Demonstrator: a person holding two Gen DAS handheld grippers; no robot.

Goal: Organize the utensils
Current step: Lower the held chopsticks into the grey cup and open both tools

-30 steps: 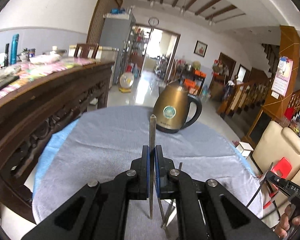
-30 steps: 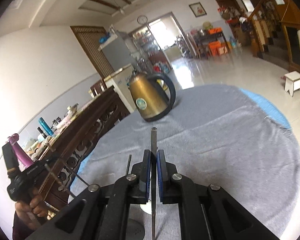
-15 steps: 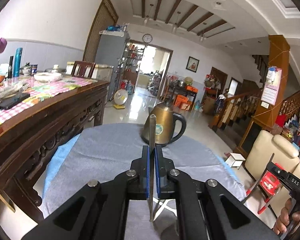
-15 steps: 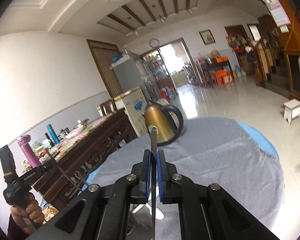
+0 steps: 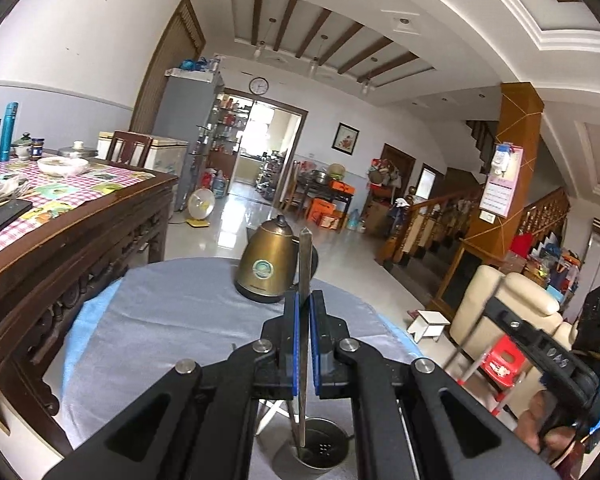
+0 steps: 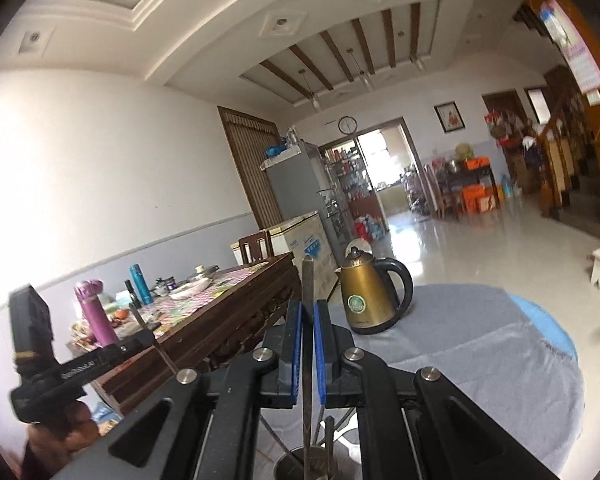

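My left gripper [image 5: 305, 304] is shut on a flat metal utensil handle [image 5: 305, 264] that stands upright; its lower end reaches into a round metal utensil cup [image 5: 314, 454] below the fingers. My right gripper [image 6: 308, 312] is shut on a second upright metal handle [image 6: 307, 284] whose lower end sits in the same cup [image 6: 305, 466], beside other thin utensil stems [image 6: 329, 442]. Each gripper shows at the edge of the other's view: the right one in the left wrist view [image 5: 540, 354], the left one in the right wrist view [image 6: 80, 368].
A brass kettle [image 5: 265, 266] stands at the far side of the round table with its grey cloth [image 5: 160, 320]; the kettle also shows in the right wrist view [image 6: 366, 298]. A dark wooden sideboard [image 5: 60, 240] with bottles and bowls runs along the left. A cream armchair [image 5: 504, 312] is right.
Both grippers have risen and tilted up with their utensils held; the table has dropped lower in view and the metal cup now shows beneath the fingers.
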